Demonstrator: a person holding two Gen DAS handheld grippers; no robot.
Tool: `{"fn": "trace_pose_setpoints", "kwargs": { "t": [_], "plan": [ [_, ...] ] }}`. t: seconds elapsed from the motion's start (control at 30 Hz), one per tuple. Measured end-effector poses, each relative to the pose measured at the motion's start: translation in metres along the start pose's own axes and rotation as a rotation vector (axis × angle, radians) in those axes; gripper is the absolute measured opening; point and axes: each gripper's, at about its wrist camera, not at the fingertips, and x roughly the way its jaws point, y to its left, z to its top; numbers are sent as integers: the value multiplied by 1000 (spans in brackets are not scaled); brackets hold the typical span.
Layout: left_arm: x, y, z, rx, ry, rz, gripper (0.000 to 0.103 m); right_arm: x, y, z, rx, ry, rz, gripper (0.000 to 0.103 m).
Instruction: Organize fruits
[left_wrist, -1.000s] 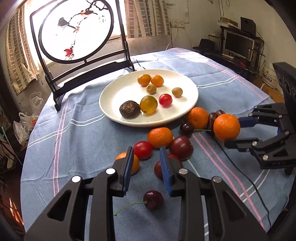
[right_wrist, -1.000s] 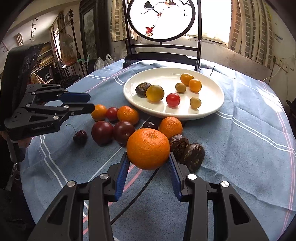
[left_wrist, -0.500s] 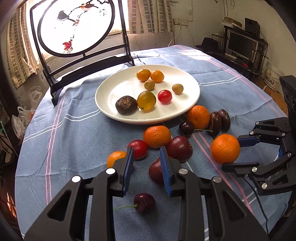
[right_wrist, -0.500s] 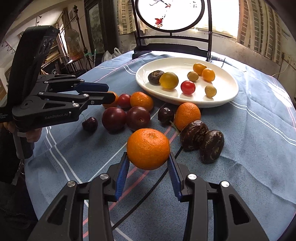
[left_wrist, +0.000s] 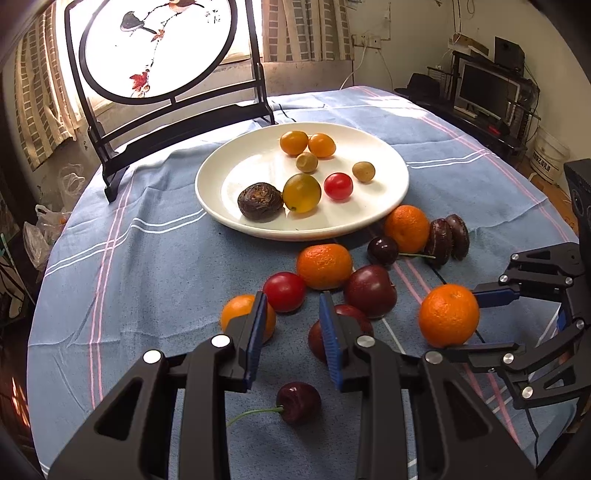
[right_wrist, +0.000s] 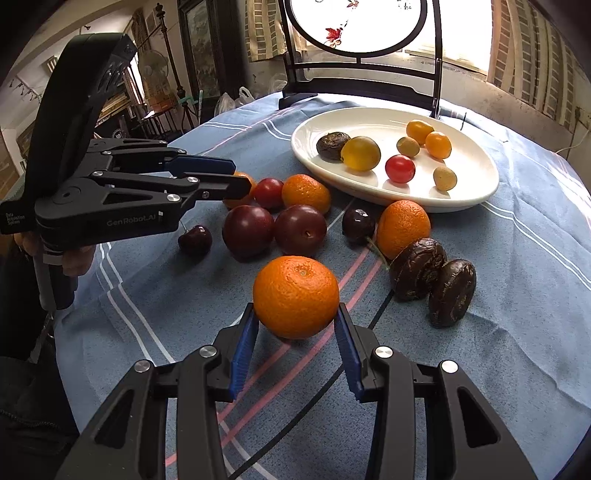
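Note:
My right gripper (right_wrist: 295, 325) is shut on a large orange (right_wrist: 295, 297), low over the blue cloth; it also shows in the left wrist view (left_wrist: 448, 315). My left gripper (left_wrist: 290, 317) is open and empty above loose fruit: a small orange (left_wrist: 236, 314), a red tomato (left_wrist: 283, 291), a mandarin (left_wrist: 324, 266), two dark plums (left_wrist: 370, 286) and a cherry (left_wrist: 299, 402). The white plate (left_wrist: 229, 173) holds several small fruits, among them a red tomato (left_wrist: 338, 185) and a dark wrinkled fruit (left_wrist: 260, 202).
Another mandarin (left_wrist: 406, 228), a dark cherry (left_wrist: 382, 251) and two wrinkled passion fruits (left_wrist: 448, 240) lie right of the plate. A black-framed round screen (left_wrist: 159, 48) stands behind the plate. A dark cable (right_wrist: 325, 380) runs across the cloth.
My right gripper has drawn the orange back and down, away from the plate toward the table's near edge. My left gripper has pulled back slightly and stays open.

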Motion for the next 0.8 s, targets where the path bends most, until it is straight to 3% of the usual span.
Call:
{"fn": "trace_pose_setpoints", "kwargs": {
  "t": [0.4,0.7,0.8],
  "plan": [
    [-5,12,5,-14,-13,-12,29,1,0,-1,-31,32,23,42],
    [1,29,80,-66,-120,32,29,-21,-25,47,-43,-109,-95,42],
    [16,30,106,-72,-140,92,29,-20,-43,70,-12,-148,-134,42]
  ]
}}
